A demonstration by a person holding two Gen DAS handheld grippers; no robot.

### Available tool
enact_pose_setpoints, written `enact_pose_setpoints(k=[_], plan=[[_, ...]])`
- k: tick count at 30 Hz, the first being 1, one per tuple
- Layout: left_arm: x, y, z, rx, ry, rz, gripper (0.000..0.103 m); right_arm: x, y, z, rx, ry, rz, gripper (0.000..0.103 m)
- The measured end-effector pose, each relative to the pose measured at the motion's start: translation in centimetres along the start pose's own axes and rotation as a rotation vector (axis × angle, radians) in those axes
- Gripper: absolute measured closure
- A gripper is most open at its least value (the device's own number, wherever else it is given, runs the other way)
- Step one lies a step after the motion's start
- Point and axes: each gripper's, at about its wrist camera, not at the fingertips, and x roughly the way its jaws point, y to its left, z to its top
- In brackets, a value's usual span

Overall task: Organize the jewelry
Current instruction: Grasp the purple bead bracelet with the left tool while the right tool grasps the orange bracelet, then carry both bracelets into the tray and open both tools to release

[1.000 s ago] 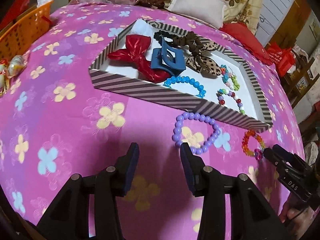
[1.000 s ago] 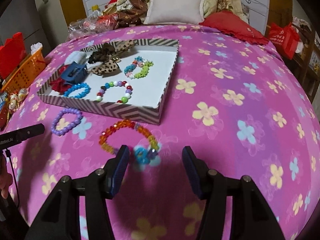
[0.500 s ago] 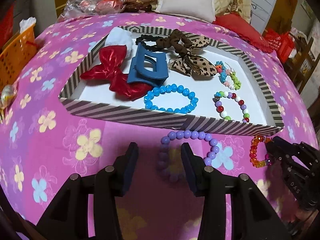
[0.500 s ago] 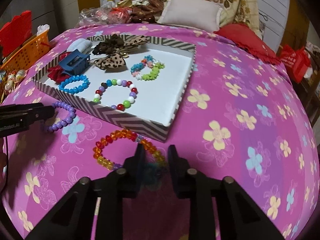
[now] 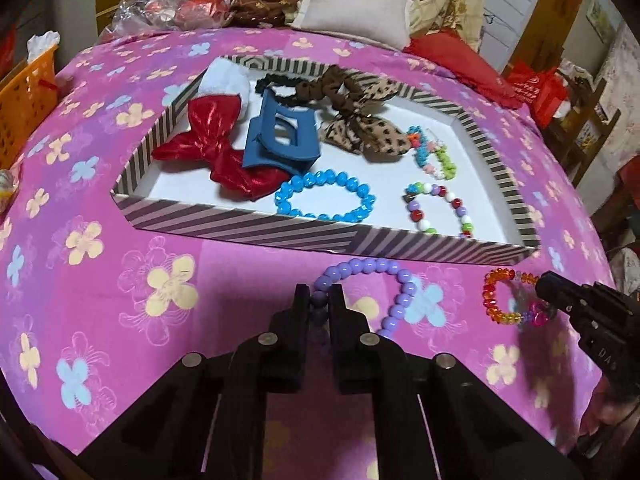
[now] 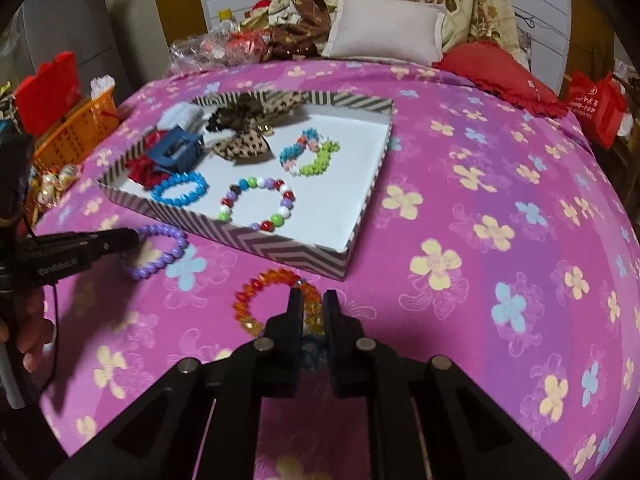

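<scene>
A striped shallow box lies on the pink flowered bedspread. It holds a blue bead bracelet, a multicolour bead bracelet, a small pastel bracelet, a red bow, a blue claw clip and a leopard bow. My left gripper is shut on the purple bead bracelet in front of the box. My right gripper is shut on the orange bead bracelet, which also shows in the left wrist view.
An orange basket stands at the left bed edge. Pillows, a red cushion and piled cloth lie at the far end. A red bag is at the right.
Both grippers have closed: the left on the purple bracelet, the right on the orange bracelet. Both moved forward towards the box.
</scene>
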Motion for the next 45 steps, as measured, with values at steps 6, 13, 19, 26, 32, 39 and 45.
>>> enact_pose_setpoints(k=[6, 13, 19, 26, 32, 39, 45], plan=[[-3.4, -1.6, 0.6, 0.066, -0.046, -0.016, 0.101, -3.5, 0.3, 0.9, -0.015, -0.055, 0.012, 0.097], [-7.4, -3.7, 1.4, 0.133, -0.112, 0.003, 0.101, -6.6, 0.7, 2.1, -0.030, -0.103, 0.010, 0.101], [-9.2, -4.6, 1.3, 0.148, -0.140, 0.002, 0.101, -6.3, -0.2, 1.6, 0.006, -0.057, 0.032, 0.097], [-9.2, -4.8, 0.7, 0.143, -0.138, 0.007, 0.101, -2.7, -1.0, -1.4, 0.023, 0.077, 0.020, 0.063], [-8.9, -4.7, 0.8, 0.136, -0.134, 0.014, 0.101, -1.3, 0.2, -2.3, -0.007, 0.076, 0.012, 0.063], [-8.8, -4.6, 0.8, 0.137, -0.135, 0.019, 0.101, 0.7, 1.1, -2.8, -0.042, 0.092, -0.025, 0.095], [-9.1, -4.5, 0.9, 0.135, -0.140, 0.015, 0.101, -1.6, 0.3, -2.4, 0.000, 0.043, 0.016, 0.098]])
